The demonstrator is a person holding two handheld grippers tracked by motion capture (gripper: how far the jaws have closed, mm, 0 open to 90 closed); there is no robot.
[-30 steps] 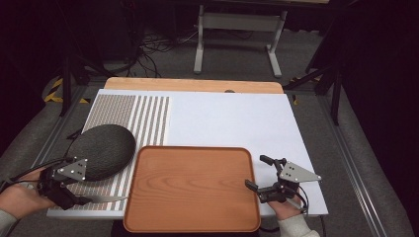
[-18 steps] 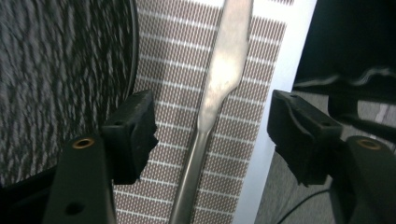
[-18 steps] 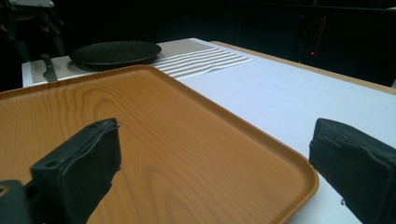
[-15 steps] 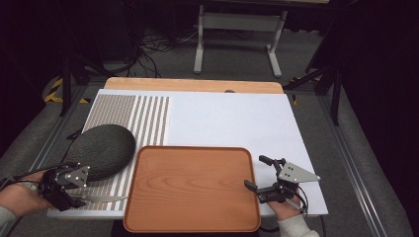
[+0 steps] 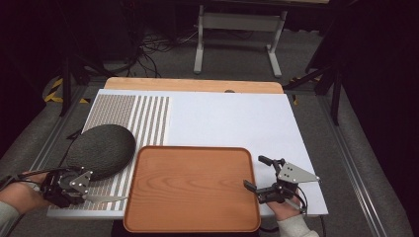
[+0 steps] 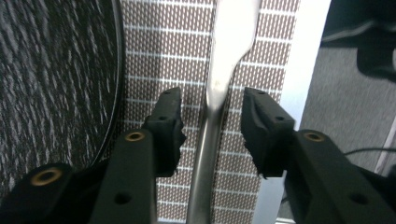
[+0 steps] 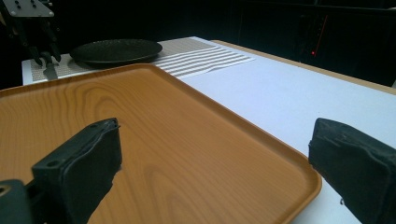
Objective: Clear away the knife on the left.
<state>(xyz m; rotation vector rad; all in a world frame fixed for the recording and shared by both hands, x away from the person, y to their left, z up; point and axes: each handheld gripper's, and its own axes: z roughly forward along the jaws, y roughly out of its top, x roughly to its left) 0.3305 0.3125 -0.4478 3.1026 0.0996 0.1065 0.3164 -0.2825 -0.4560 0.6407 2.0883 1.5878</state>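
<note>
On the striped mat (image 5: 148, 118), left gripper (image 6: 212, 119) closing around an unmarked knife (image 6: 219, 84), not yet touching

A fixed camera looks forward and down from above the near table edge. The left gripper camera faces straight down, very close over a silver metal knife (image 6: 219, 93). The right gripper camera looks low across the orange-brown wooden tray (image 7: 140, 126), also seen from above (image 5: 192, 187).

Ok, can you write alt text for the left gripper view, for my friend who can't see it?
Two black claw pads sit on either side of a silver knife lying on a brown-and-white patterned mat, with small gaps left; the left claw has just been closing. A dark textured plate lies to the left.
</note>
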